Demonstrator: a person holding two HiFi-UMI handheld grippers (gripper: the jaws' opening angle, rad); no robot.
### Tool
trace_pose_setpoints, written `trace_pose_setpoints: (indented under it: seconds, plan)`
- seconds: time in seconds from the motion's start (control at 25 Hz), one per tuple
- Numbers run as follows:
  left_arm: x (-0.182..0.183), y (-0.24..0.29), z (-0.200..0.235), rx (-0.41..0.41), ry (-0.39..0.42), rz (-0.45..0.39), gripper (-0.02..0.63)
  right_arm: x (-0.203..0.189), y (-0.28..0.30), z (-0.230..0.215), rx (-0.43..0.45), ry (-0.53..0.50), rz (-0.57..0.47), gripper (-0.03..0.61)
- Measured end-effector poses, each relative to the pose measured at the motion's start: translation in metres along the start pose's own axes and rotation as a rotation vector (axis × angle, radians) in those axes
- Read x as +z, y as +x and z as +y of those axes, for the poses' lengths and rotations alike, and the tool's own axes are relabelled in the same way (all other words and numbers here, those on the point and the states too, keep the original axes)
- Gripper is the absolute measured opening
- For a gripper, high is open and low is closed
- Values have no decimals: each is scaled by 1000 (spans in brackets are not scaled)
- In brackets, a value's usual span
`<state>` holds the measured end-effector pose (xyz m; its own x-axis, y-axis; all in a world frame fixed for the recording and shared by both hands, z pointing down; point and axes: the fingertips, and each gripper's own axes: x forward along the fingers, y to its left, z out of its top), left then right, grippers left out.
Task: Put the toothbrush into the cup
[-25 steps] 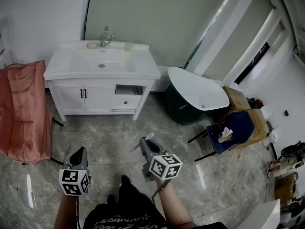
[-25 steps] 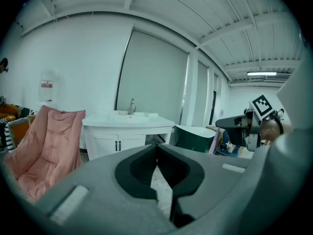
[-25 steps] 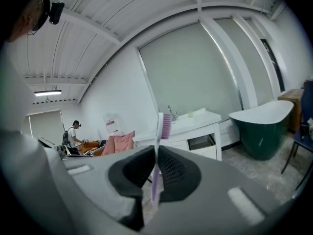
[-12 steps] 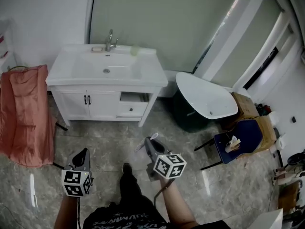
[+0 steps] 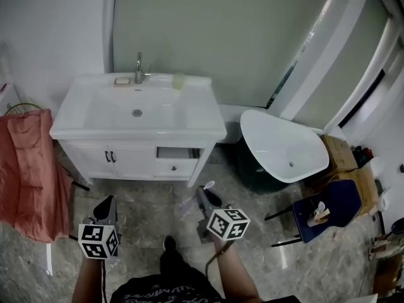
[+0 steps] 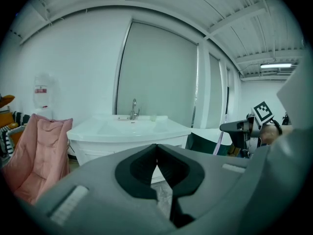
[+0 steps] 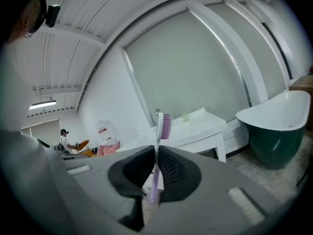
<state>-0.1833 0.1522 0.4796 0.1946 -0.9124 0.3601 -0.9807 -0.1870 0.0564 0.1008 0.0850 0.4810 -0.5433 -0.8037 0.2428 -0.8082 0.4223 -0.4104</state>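
We are facing the white vanity surface, with a bathtub beside it. The left tongs are staying clenched on nothing. The right tongs are grasping the purple toothbrush upright, bristles up, well apart from the pale green cup near the faucet. The bottle is showing a red label, too small to read.

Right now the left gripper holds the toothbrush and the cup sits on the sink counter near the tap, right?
No: the right gripper holds the toothbrush, as the right gripper view shows; the left gripper is shut and empty. The cup does sit on the sink counter near the tap.
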Motion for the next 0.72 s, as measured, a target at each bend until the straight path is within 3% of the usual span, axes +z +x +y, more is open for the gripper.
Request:
trace_pose_setpoints:
  seconds: [0.36, 0.72]
  plan:
    - [51, 109, -13, 47, 24, -13, 8, 67, 87, -61, 92, -20, -9, 26]
    - [81, 173, -8, 76, 5, -28, 8, 106, 148, -94, 119, -40, -3, 26]
